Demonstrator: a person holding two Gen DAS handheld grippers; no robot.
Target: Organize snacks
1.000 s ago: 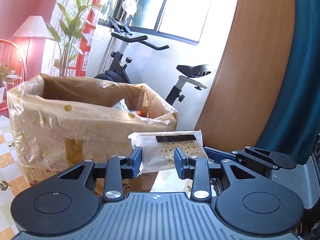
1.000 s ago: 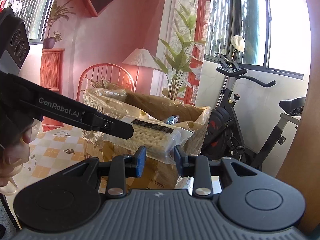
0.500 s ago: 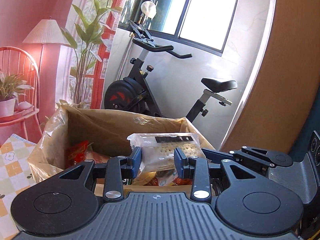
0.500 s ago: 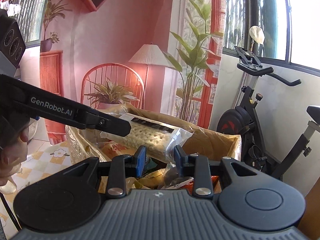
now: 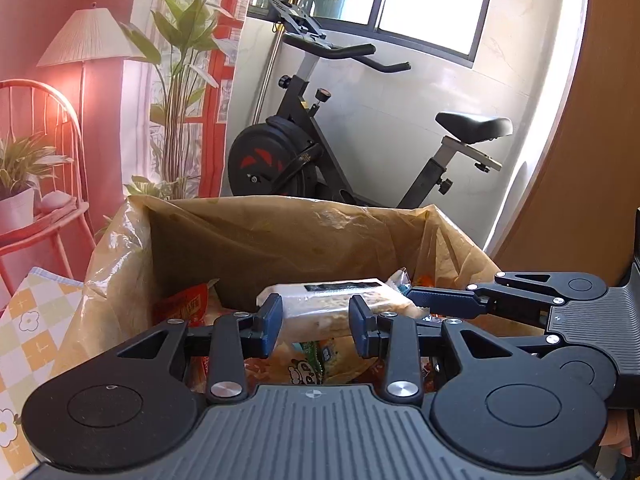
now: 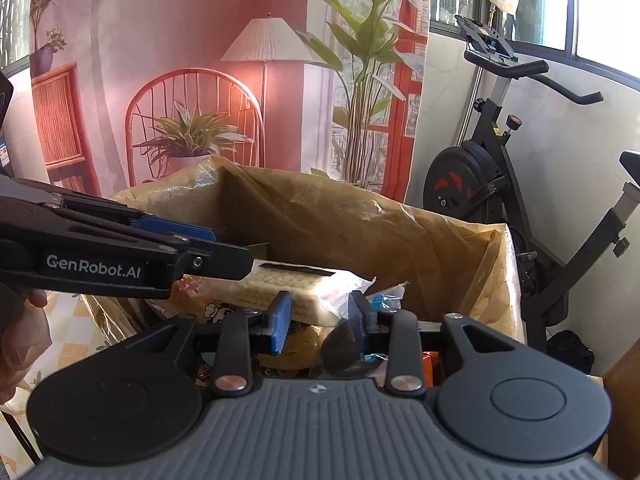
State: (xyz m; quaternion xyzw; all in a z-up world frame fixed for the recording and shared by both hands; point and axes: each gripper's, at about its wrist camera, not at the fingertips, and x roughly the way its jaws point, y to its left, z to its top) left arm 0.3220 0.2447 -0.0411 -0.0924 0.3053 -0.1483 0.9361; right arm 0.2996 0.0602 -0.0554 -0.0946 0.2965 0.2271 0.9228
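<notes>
Both claws grip one cracker packet (image 5: 320, 312) over the lined cardboard box (image 5: 280, 236) — left claw (image 5: 316, 324) and right claw (image 6: 320, 316) each clamped on it.

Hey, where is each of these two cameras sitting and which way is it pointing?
Left wrist: rides the left hand-held gripper, looking over the cracker packet into the lined cardboard box; the right hand-held gripper enters from the right.
Right wrist: rides the right hand-held gripper, facing the same box; the left hand-held gripper and a hand show at left.
Shared: packet, box, exercise bike.
</notes>
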